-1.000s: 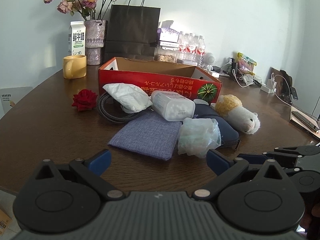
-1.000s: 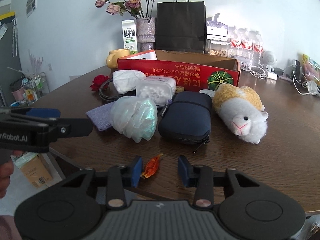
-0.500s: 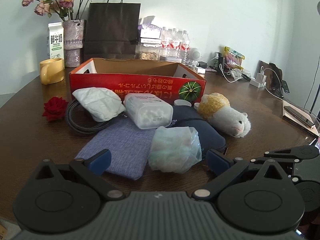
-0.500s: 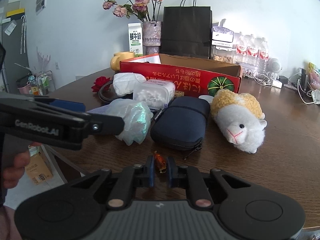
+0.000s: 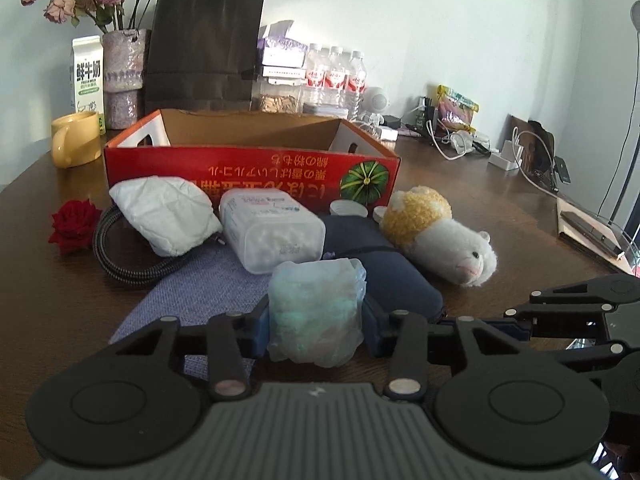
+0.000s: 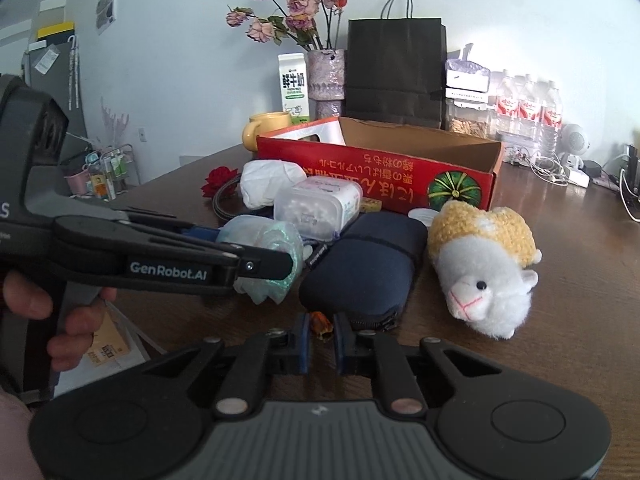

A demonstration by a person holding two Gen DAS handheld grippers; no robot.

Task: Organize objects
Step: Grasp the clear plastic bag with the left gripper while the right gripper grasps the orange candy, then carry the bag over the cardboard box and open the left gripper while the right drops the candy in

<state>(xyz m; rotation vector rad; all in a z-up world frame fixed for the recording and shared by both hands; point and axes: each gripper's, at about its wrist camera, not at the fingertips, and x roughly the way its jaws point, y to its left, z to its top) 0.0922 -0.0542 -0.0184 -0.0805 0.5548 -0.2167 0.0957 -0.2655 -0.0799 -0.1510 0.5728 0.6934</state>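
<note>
My left claw (image 5: 316,322) has just been closing, and its blue pads now press both sides of the crumpled clear plastic bag with greenish contents (image 5: 316,312), which sits on the dark wooden table (image 5: 48,280) in front of the red open-topped cardboard box (image 5: 256,168). My right claw (image 6: 320,338) is pinched tight on a small orange-wrapped candy (image 6: 321,323), also in front of that box. What I can see of the box's brown interior is bare. A translucent lidded tub of white cotton swabs (image 5: 272,232) lies just before the box.
</note>
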